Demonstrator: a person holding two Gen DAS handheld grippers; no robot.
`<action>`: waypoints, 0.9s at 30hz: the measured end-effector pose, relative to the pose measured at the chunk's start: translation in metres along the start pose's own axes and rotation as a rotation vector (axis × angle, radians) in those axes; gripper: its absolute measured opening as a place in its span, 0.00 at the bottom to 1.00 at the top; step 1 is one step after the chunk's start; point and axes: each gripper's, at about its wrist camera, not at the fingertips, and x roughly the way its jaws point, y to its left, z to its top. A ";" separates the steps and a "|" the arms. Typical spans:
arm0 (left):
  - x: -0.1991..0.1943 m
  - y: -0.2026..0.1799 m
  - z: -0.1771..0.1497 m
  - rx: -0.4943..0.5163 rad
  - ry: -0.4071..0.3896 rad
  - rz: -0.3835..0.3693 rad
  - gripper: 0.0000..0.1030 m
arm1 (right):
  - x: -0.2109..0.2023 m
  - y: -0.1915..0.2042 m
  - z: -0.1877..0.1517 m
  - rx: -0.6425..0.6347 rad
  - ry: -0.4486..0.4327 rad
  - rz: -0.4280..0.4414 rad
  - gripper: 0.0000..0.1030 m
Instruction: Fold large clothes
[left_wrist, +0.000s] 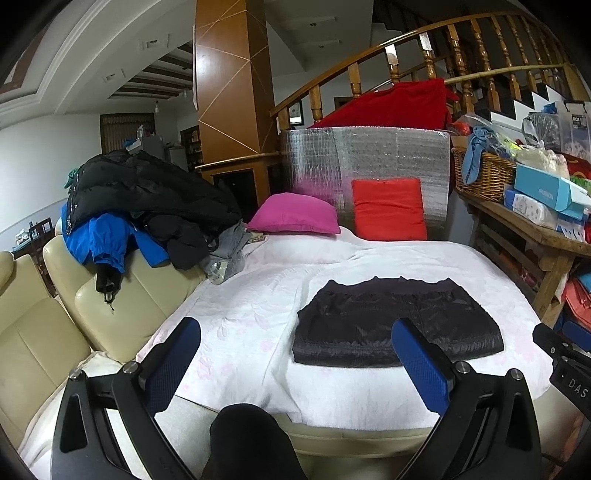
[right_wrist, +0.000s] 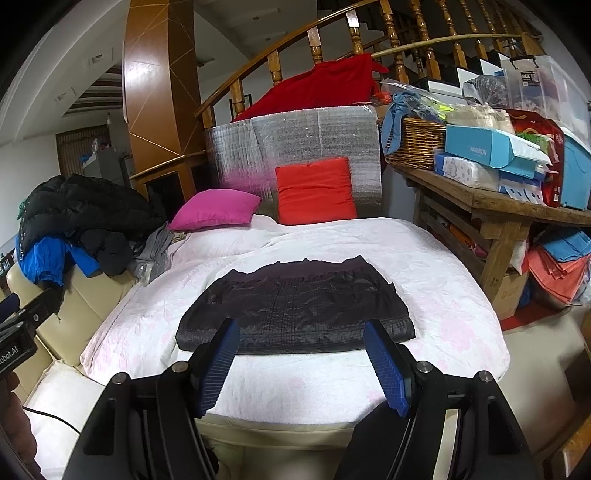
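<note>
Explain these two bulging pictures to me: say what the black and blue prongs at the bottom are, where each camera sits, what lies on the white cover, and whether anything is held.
A person holds a two-finger tool in each hand; each tool carries a wide-angle camera looking along its fingers. One picture comes from the left gripper, the other from the right gripper. The blue prongs are their jaws, standing open and holding nothing. On the white bedspread lies a dark garment, already folded flat. Behind it sit a pink pillow and a red pillow. A pile of jackets lies on the cream sofa.
</note>
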 end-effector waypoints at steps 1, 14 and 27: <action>0.000 0.000 0.000 0.000 -0.001 0.002 1.00 | 0.000 0.000 0.000 0.000 0.001 0.000 0.71; 0.001 0.001 -0.001 0.001 -0.004 0.007 1.00 | 0.000 0.000 0.002 0.000 0.003 -0.011 0.71; 0.002 0.001 -0.001 0.006 0.001 0.002 1.00 | 0.000 0.000 0.002 0.005 0.003 -0.012 0.71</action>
